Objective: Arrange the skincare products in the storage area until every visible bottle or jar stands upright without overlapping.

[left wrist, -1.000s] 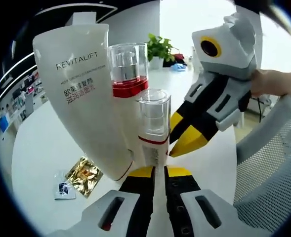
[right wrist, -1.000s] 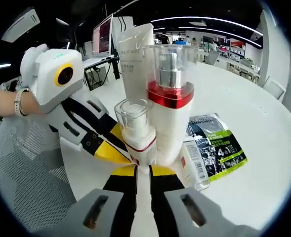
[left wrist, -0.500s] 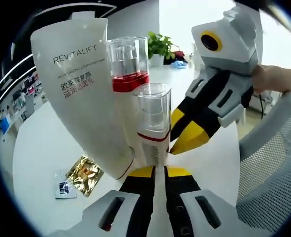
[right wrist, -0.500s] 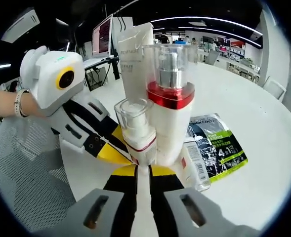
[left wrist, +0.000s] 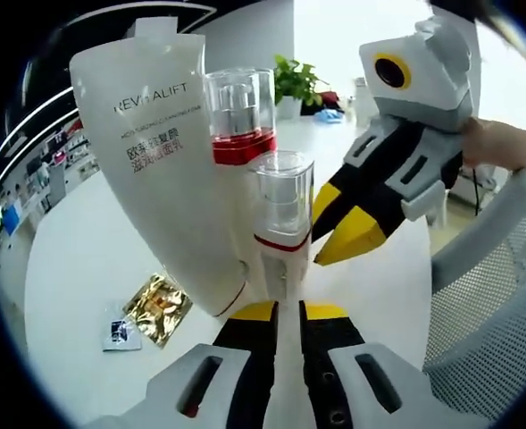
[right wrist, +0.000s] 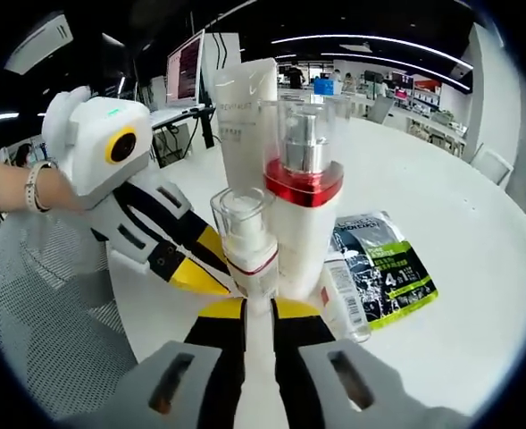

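Three skincare containers stand bunched together on the round white table (left wrist: 75, 268), and we take them from largest to smallest. Biggest is the white squeeze tube (left wrist: 160, 170), which we see standing on its cap; it reads "REVITALIFT" over a line of small grey print we cannot make out and two lines of red Chinese characters. Beside it stands the tall pump bottle (right wrist: 304, 219), white with a red collar and a clear cap. In front is the small pump bottle (left wrist: 280, 232), white with a thin red band and a clear cap, upright and touching its taller neighbour.

We see our left gripper (left wrist: 287, 315) with its yellow-tipped jaws nearly together at the small bottle's base, though we cannot tell whether they grip it. Our right gripper (right wrist: 258, 313) sits the same way at the same bottle from the other side, its hold equally unclear.

Lying on the table are a green and black sachet (right wrist: 383, 268) marked "4:1", a clear bottle (right wrist: 343, 299) on its side bearing a barcode, a gold foil sachet (left wrist: 160, 307), and a small white sachet (left wrist: 120, 332).
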The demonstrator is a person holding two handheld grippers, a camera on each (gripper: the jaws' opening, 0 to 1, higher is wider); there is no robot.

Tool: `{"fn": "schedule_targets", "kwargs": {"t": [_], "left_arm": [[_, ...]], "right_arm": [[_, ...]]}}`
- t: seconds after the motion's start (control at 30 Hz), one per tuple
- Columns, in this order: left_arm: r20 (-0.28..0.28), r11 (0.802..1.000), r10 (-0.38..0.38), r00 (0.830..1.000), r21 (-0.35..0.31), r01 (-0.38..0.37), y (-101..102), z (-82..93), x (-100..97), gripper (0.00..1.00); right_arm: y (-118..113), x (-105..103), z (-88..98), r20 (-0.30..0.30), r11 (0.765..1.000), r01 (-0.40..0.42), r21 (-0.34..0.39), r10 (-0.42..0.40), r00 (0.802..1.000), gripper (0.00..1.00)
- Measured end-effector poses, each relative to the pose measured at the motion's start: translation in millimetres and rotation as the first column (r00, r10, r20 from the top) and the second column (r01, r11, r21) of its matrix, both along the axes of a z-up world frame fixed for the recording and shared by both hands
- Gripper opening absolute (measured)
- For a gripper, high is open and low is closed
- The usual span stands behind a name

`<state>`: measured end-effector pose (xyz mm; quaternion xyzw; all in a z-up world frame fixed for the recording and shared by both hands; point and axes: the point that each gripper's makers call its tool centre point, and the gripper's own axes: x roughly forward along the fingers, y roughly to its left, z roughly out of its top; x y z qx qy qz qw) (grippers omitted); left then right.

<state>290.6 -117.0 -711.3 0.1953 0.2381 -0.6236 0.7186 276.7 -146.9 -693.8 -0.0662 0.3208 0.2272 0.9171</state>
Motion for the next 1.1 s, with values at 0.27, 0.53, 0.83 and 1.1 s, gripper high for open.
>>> {"fn": "schedule_targets", "kwargs": {"t": [0.27,0.53,0.83,1.1], "left_arm": [[-0.018,0.999,0.033,0.999,-0.018,-0.034,7.5,14.8,-0.7,0.1],[-0.014,0.998,0.049,0.999,-0.026,-0.049,21.6,29.4,-3.5,0.22],[0.025,0.997,0.062,0.998,-0.037,-0.061,38.7,51.8,-2.8,0.38],[0.07,0.999,0.05,0.996,-0.018,-0.049,55.7,65.6,-2.5,0.52]], "right_arm": [[4.2,-5.4,19.2,0.035,1.0,0.012,0.021,-0.013,0.999,0.18],[5.0,-10.2,45.6,0.077,0.999,0.042,0.034,-0.044,0.996,0.32],[2.5,-14.3,75.8,0.129,0.997,0.074,0.035,-0.078,0.989,0.42],[-1.8,-18.8,88.9,0.153,0.995,0.084,-0.05,-0.075,0.985,0.53]]}}
